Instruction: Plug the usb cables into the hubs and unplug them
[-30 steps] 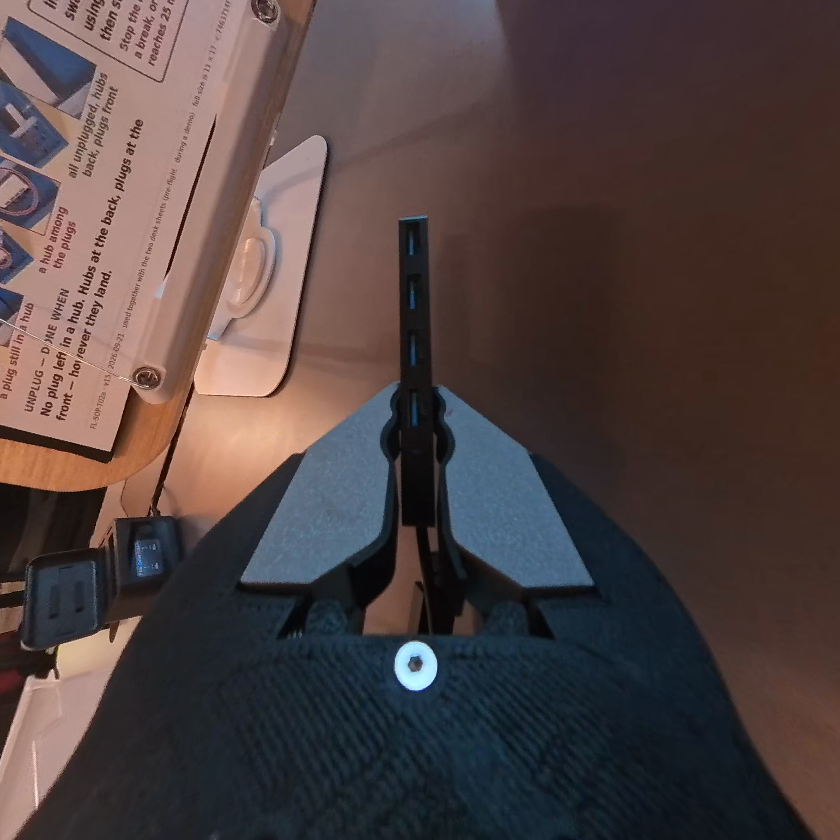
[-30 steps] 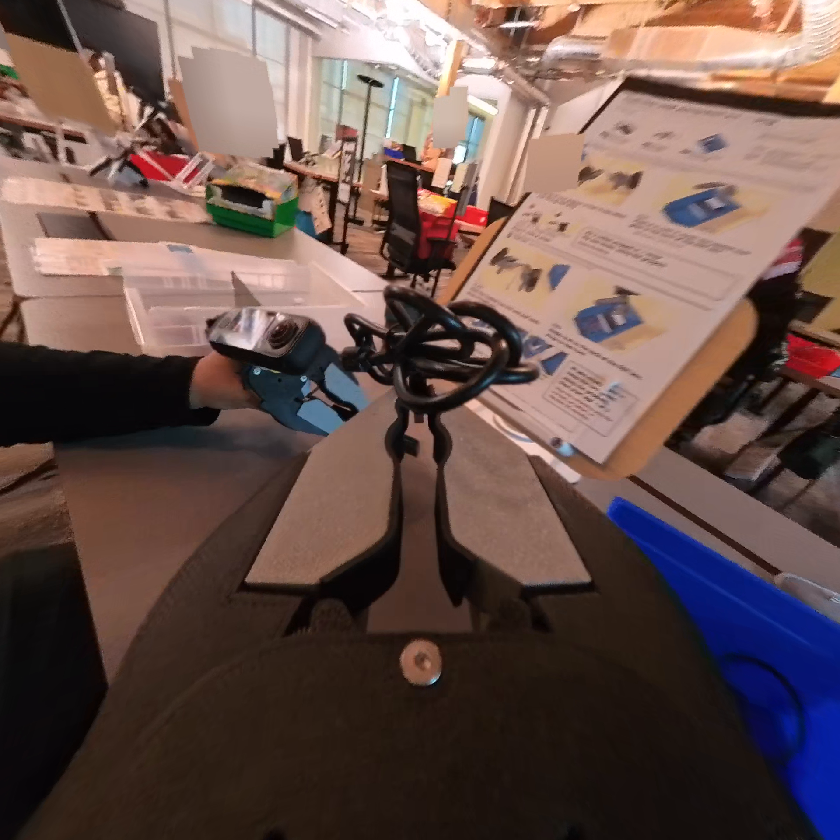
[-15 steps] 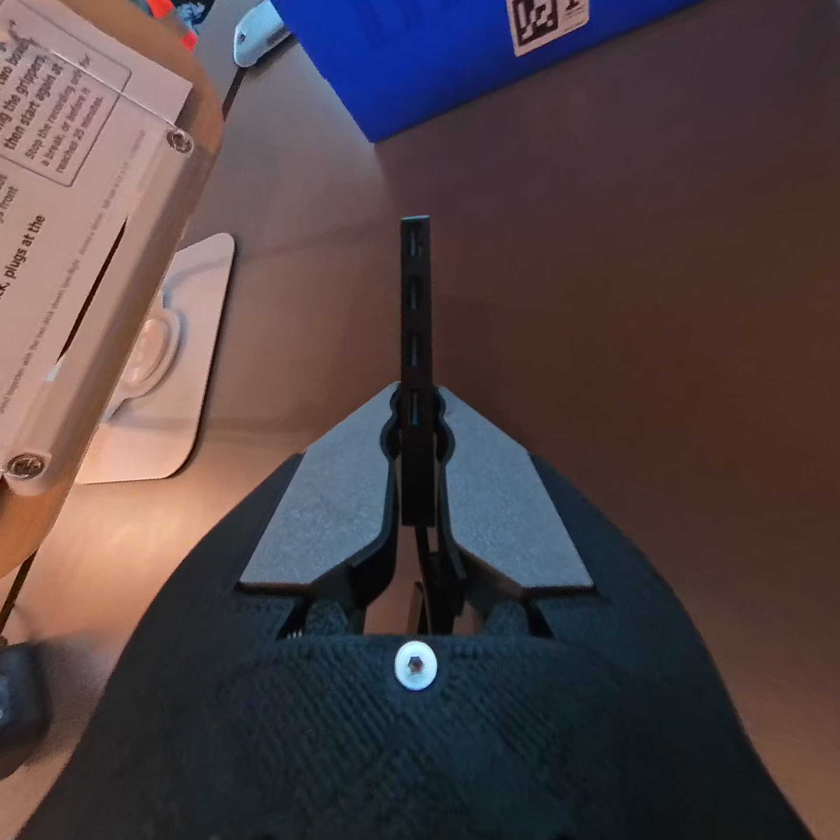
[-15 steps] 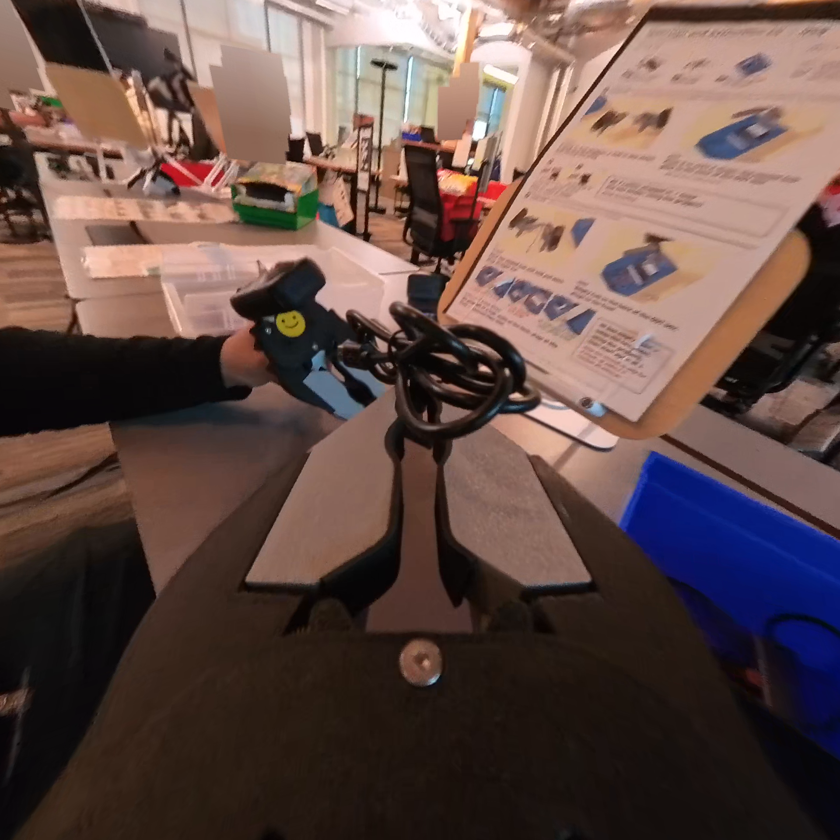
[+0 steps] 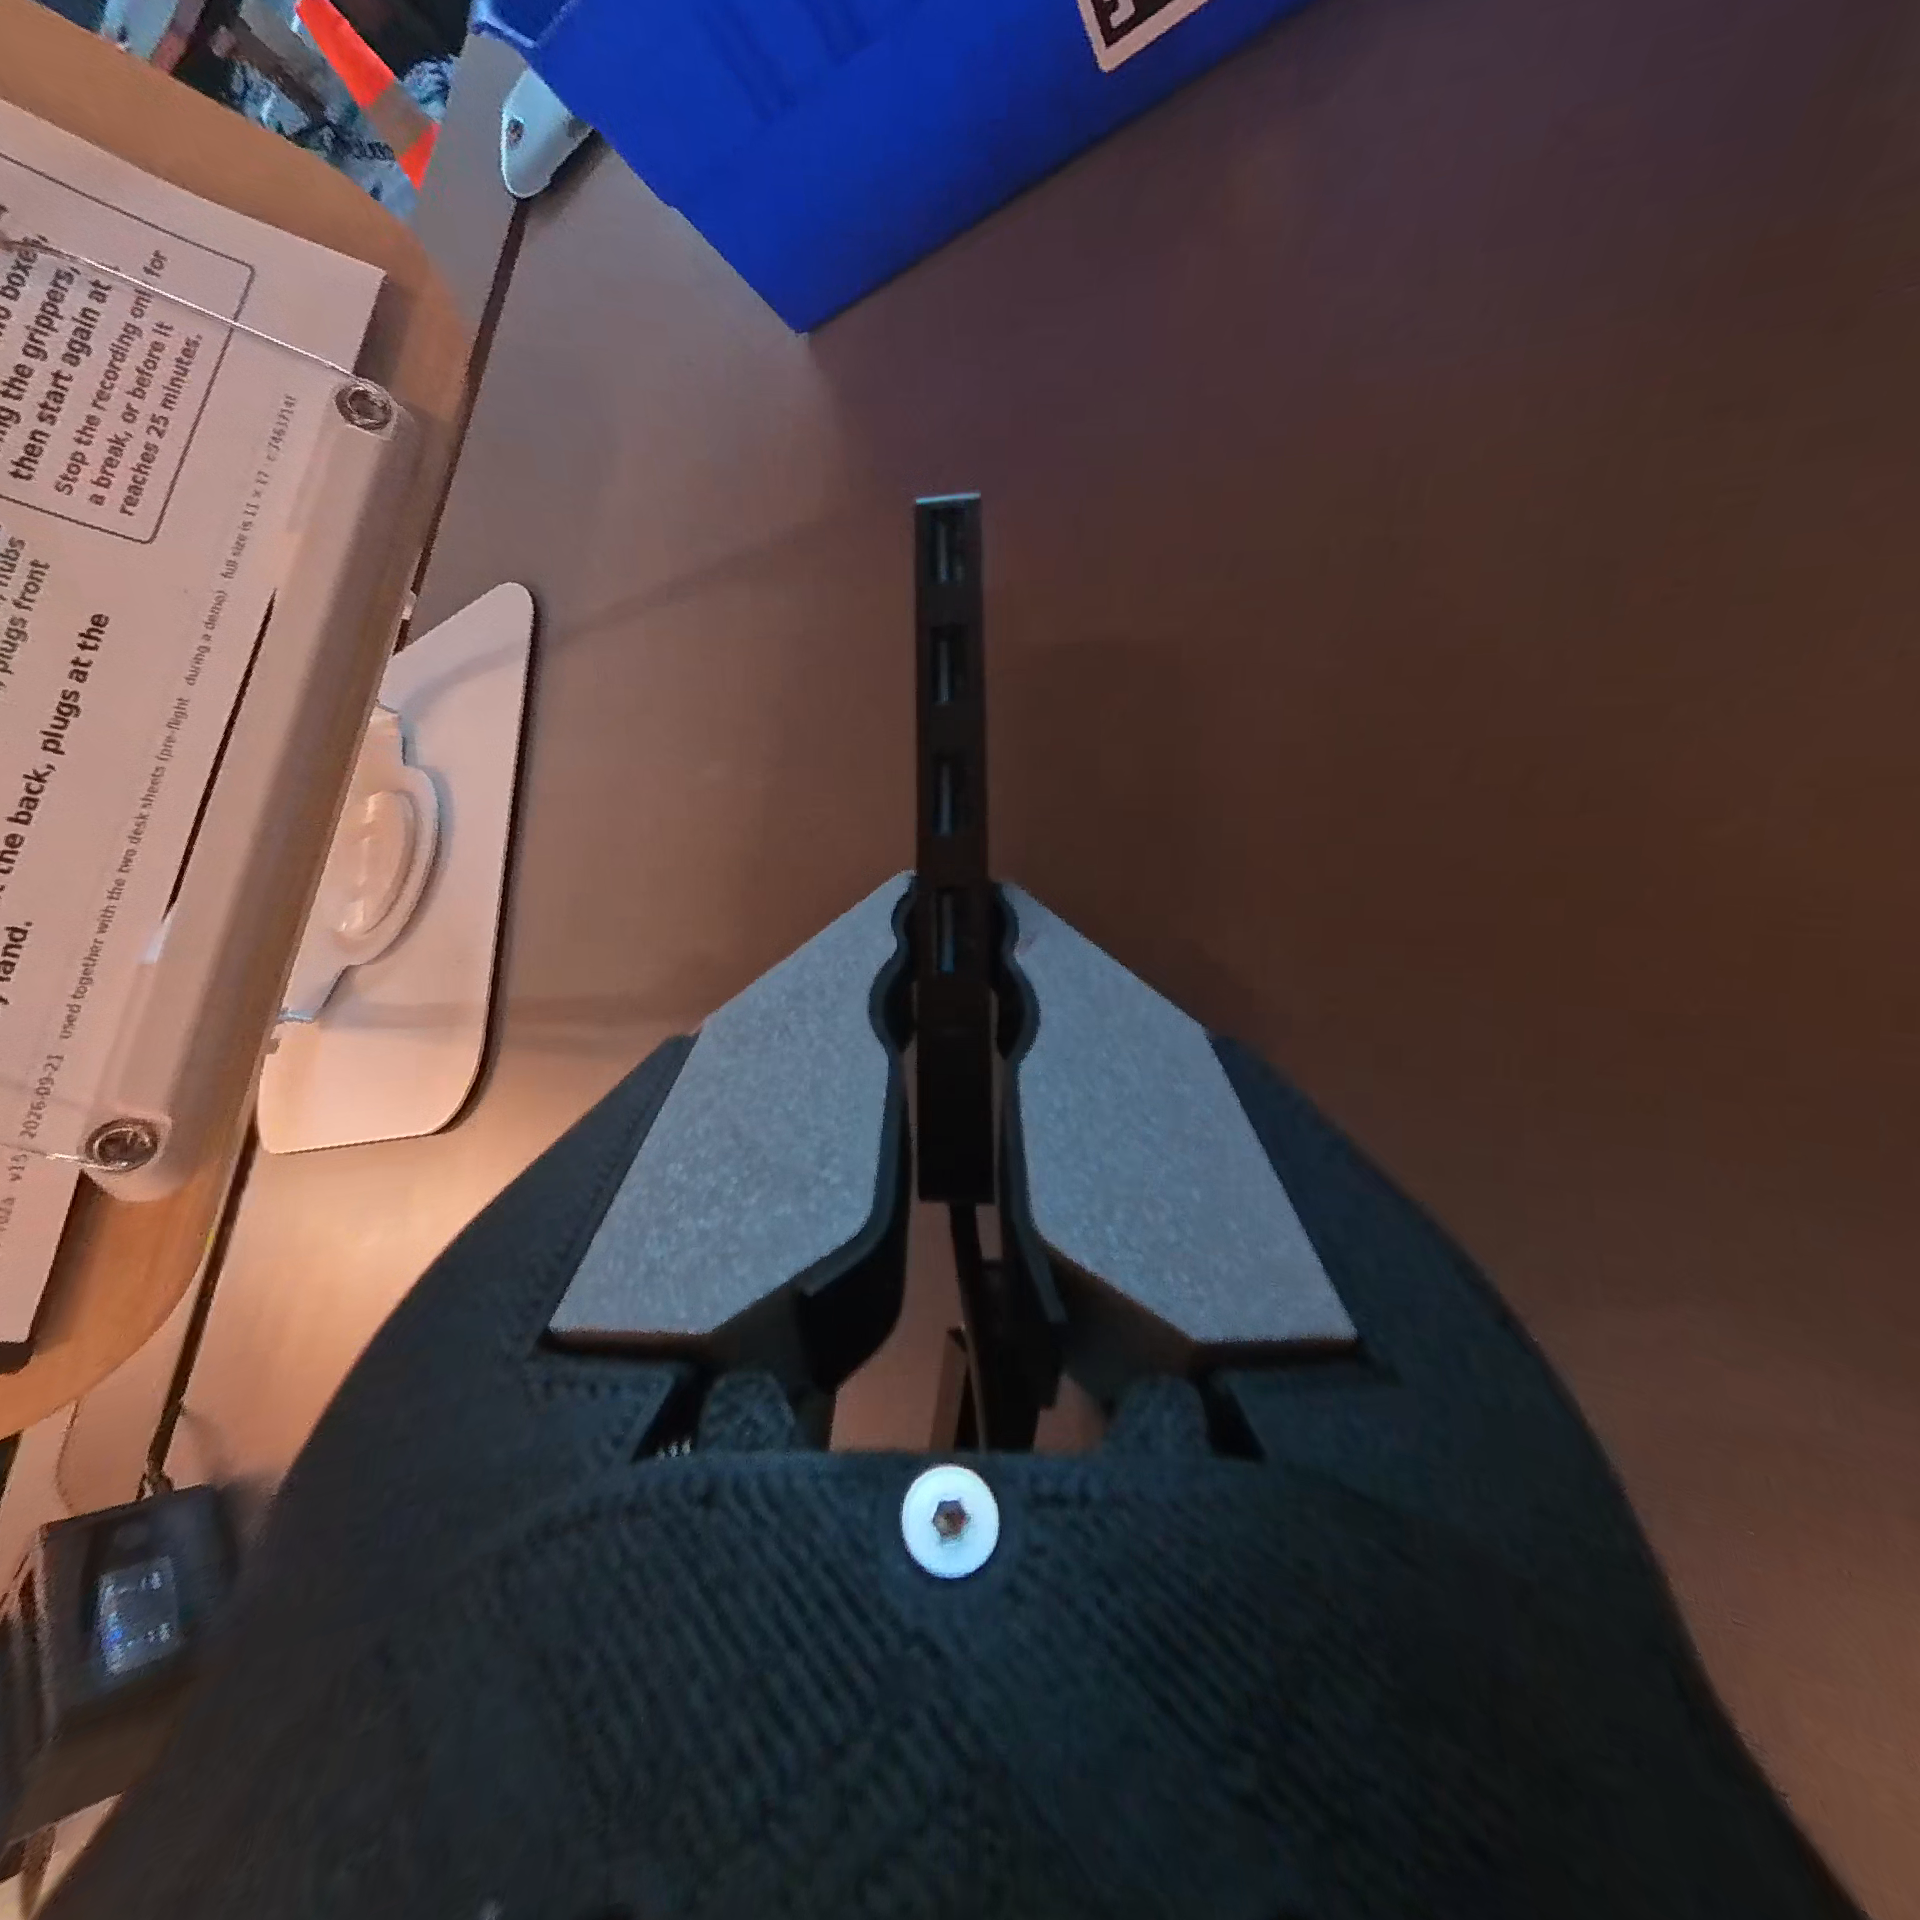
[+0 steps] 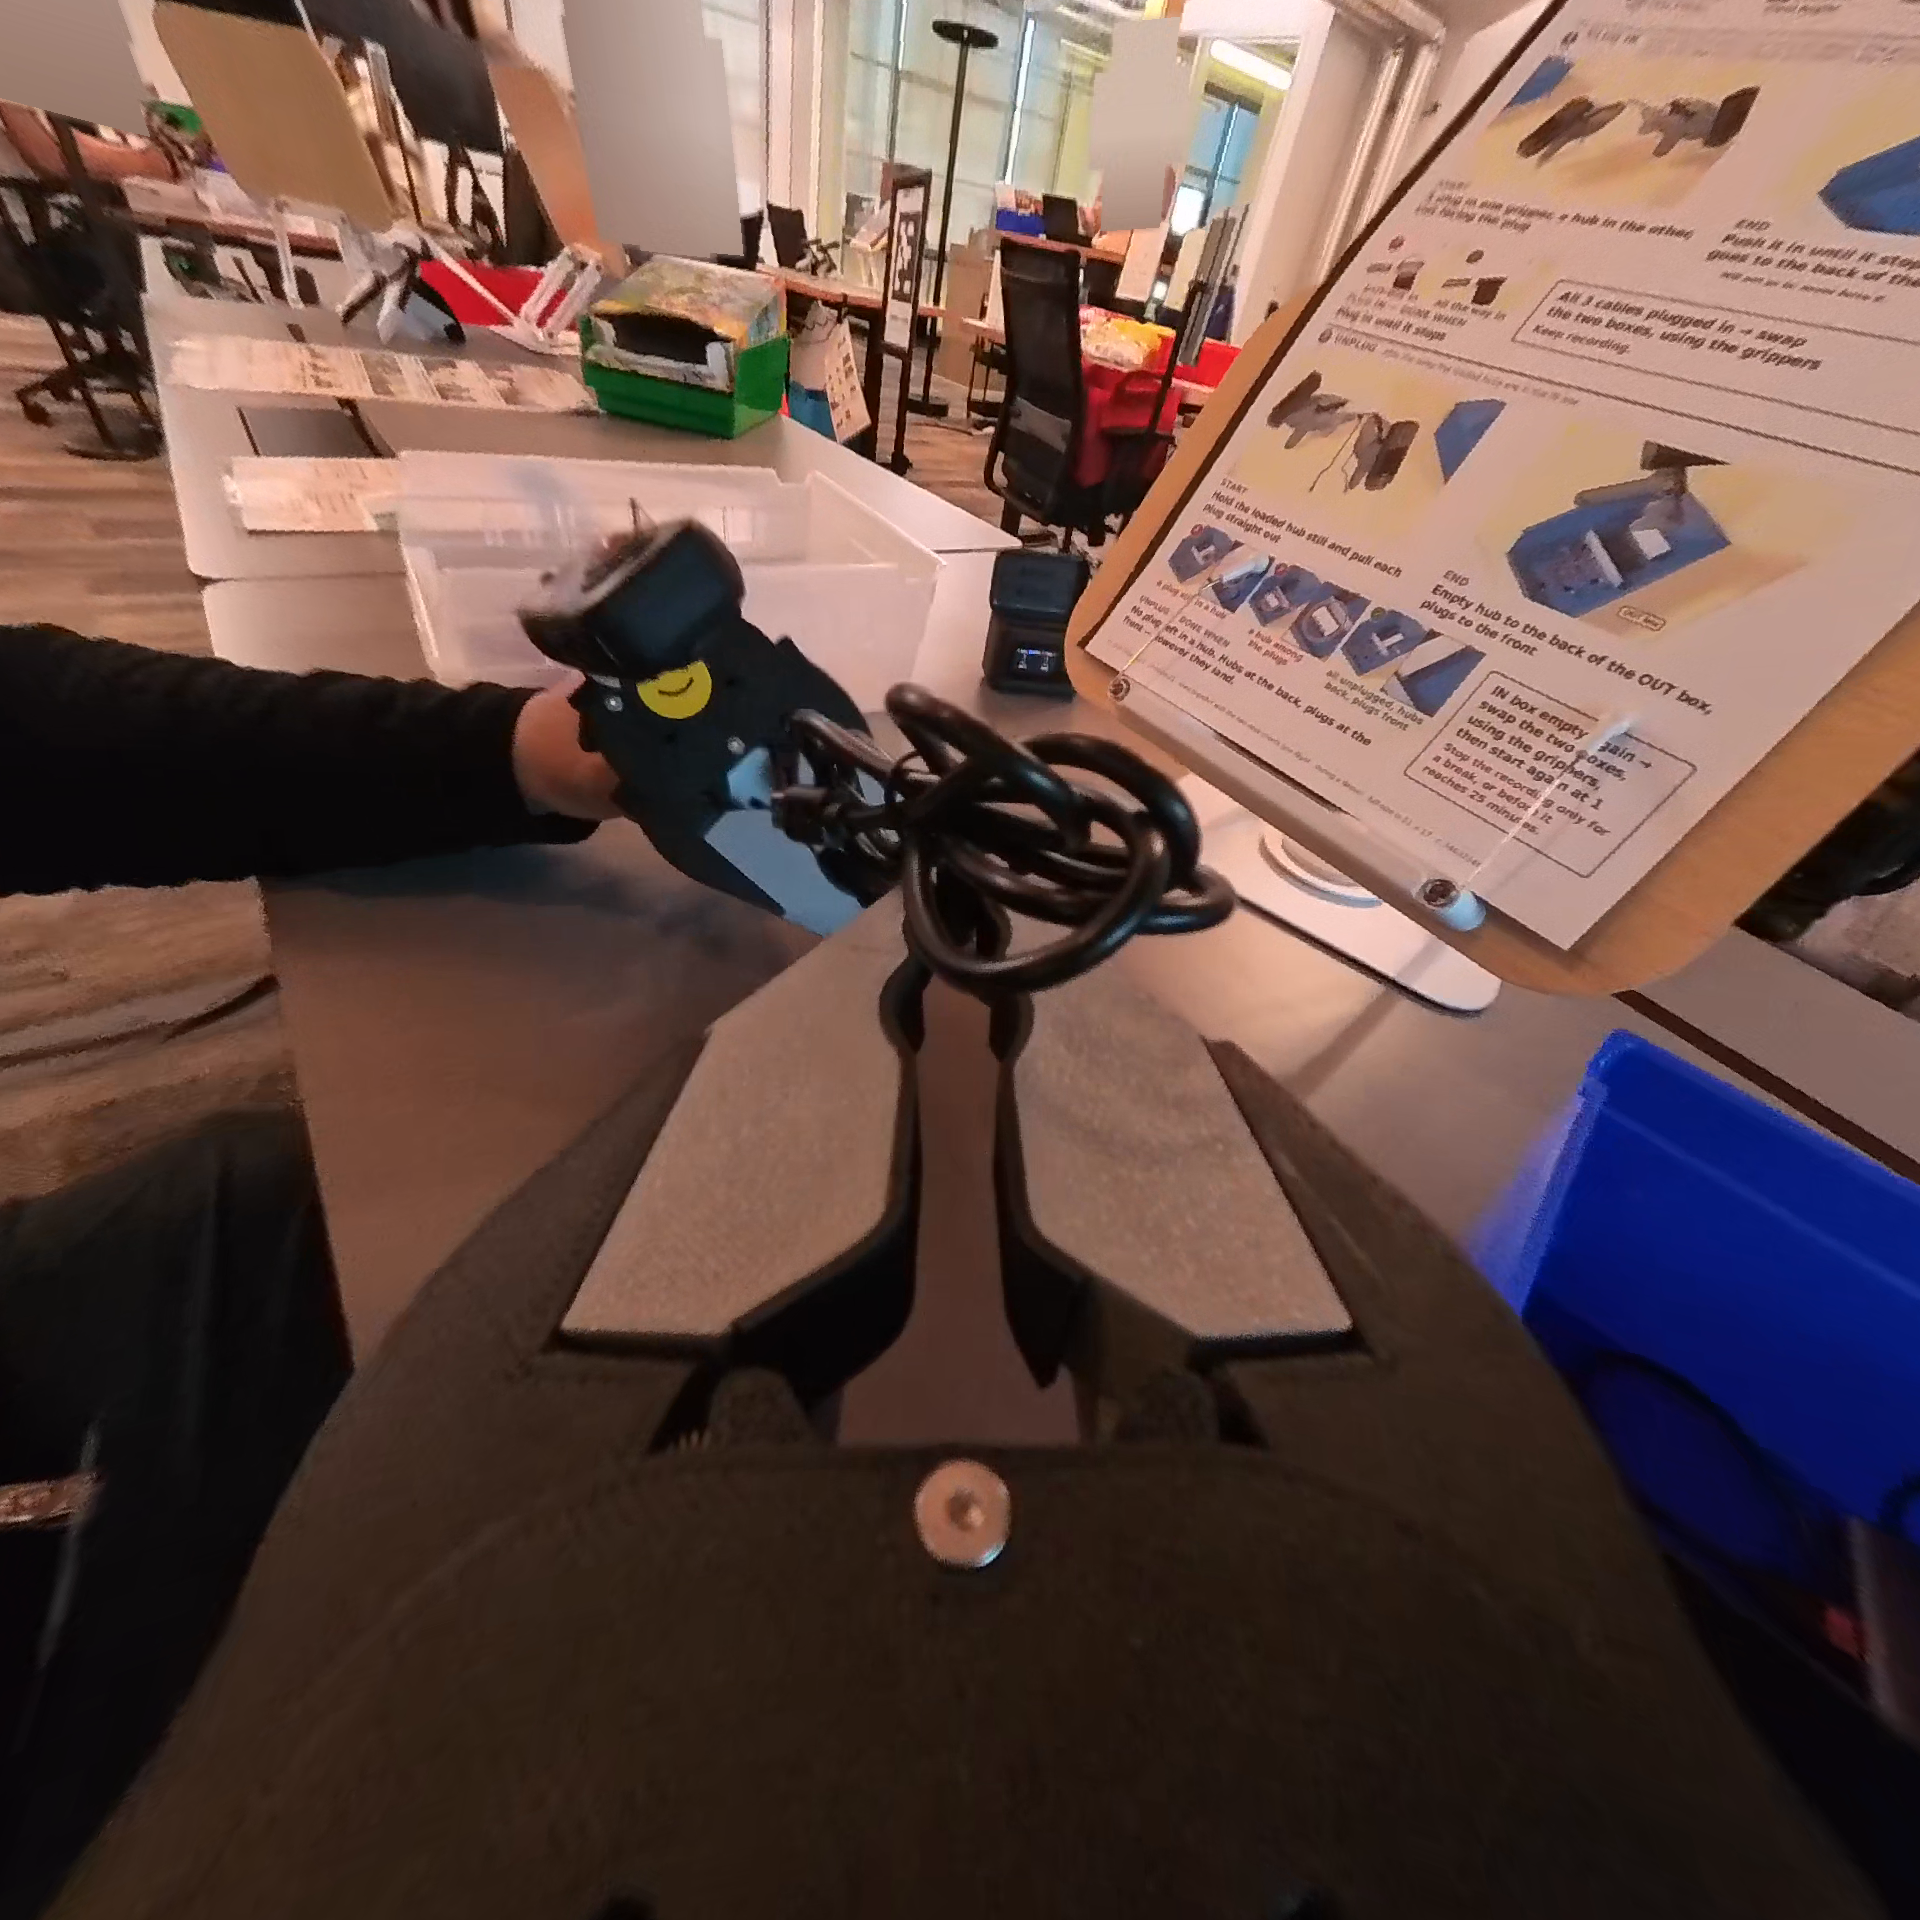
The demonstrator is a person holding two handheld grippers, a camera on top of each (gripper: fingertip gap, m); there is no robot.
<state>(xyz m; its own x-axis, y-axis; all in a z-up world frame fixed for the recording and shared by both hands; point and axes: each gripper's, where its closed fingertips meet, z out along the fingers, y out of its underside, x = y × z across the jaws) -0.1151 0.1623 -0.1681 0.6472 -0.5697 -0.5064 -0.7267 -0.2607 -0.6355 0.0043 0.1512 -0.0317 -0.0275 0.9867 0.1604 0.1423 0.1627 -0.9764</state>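
In the left wrist view my left gripper (image 5: pixel 951 935) is shut on a slim black USB hub (image 5: pixel 948 707). The hub sticks forward edge-on above the brown table (image 5: pixel 1455 831), and its row of ports faces the camera. In the right wrist view my right gripper (image 6: pixel 954 997) is shut on a loop of a coiled black cable (image 6: pixel 1039 842), held above the table. The left gripper (image 6: pixel 727 769), held by a hand in a black sleeve, shows there just left of the coil, close to or touching it. The cable's plug is not clearly visible.
A blue box (image 5: pixel 883 135) stands ahead of the left gripper and shows at the right in the right wrist view (image 6: pixel 1714 1247). An instruction board (image 6: pixel 1507 468) on a white stand (image 5: pixel 416 883) leans over the table. A clear bin (image 6: pixel 675 551) and a small black device (image 6: pixel 1034 634) sit behind.
The left gripper swung with the hub towards the blue box, then steadied. In the right wrist view it tilted and came closer to the coil. Both grips held.
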